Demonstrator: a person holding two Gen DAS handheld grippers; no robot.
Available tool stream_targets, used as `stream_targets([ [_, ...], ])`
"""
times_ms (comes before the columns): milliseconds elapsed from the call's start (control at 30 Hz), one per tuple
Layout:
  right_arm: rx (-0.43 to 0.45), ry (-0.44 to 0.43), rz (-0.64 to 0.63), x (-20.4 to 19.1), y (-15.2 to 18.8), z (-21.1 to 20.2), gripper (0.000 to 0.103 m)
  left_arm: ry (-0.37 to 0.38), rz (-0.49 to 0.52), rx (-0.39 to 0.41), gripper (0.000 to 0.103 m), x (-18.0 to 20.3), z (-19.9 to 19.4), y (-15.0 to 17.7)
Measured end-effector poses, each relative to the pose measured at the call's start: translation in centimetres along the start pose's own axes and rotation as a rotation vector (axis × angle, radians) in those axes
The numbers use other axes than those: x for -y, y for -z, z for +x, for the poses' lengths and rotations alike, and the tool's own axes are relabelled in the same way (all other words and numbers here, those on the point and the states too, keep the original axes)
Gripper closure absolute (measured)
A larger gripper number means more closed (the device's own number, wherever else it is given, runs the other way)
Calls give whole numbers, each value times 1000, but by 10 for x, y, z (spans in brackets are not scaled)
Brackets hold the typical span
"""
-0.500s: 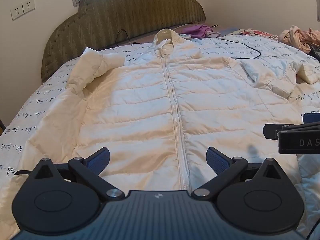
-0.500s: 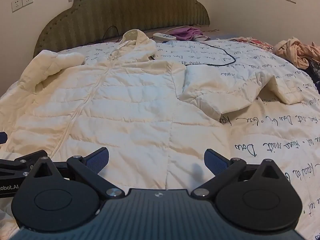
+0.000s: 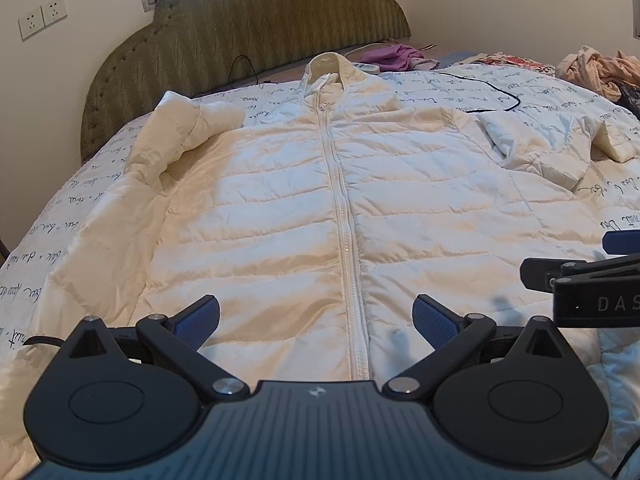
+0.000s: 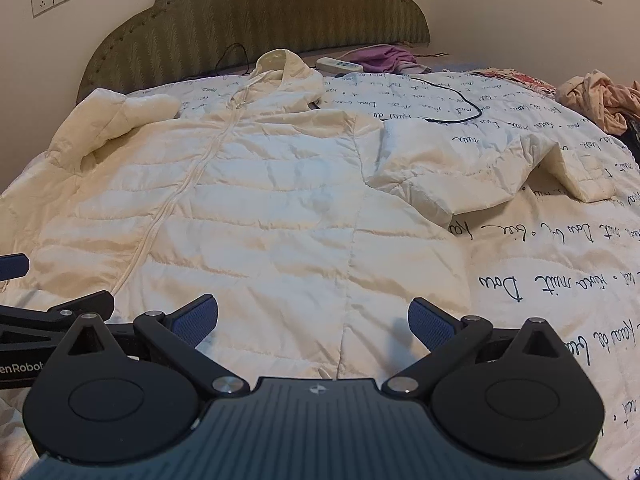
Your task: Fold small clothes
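— So, where do we have the white puffer jacket [image 3: 280, 208]?
— Flat on the bed [image 4: 560, 264], zipped, collar toward the headboard [image 3: 248, 28].
— And our left hand-held gripper [image 3: 316, 312]?
— Spread wide above the hem, holding nothing. Our right hand-held gripper [image 4: 312, 312] likewise, beside it.

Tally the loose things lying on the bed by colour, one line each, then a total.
Cream-white: 1, the puffer jacket
Purple: 1, a bunched garment
Peach-pink: 1, a heap of clothes
Black: 1, a cable
White: 1, a remote-like unit
Total: 5
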State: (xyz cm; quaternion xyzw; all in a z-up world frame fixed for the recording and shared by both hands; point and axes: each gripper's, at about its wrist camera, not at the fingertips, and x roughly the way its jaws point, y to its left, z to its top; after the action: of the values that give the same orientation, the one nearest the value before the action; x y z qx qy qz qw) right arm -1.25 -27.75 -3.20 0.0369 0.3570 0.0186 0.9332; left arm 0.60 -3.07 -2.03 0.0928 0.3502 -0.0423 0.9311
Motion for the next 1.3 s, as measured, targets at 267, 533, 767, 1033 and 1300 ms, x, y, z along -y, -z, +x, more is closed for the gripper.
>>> stream_targets([
  [267,2,-19,39,7,0,4,0,-4,-3,-20,0,-1,7,2],
  [533,17,-35,45,10,0,5,0,-4,5,-31,0,1,11,1],
  [767,113,-127,30,24,-6,-1,0,6,2,-37,0,7,16,-9],
  [1033,105,-291,296,108,-21,8,0,-6,47,-45,0,27,26,-23],
  [1300,223,-151,614,248,-30,46,0,-32,63,-87,0,38,34,-23],
])
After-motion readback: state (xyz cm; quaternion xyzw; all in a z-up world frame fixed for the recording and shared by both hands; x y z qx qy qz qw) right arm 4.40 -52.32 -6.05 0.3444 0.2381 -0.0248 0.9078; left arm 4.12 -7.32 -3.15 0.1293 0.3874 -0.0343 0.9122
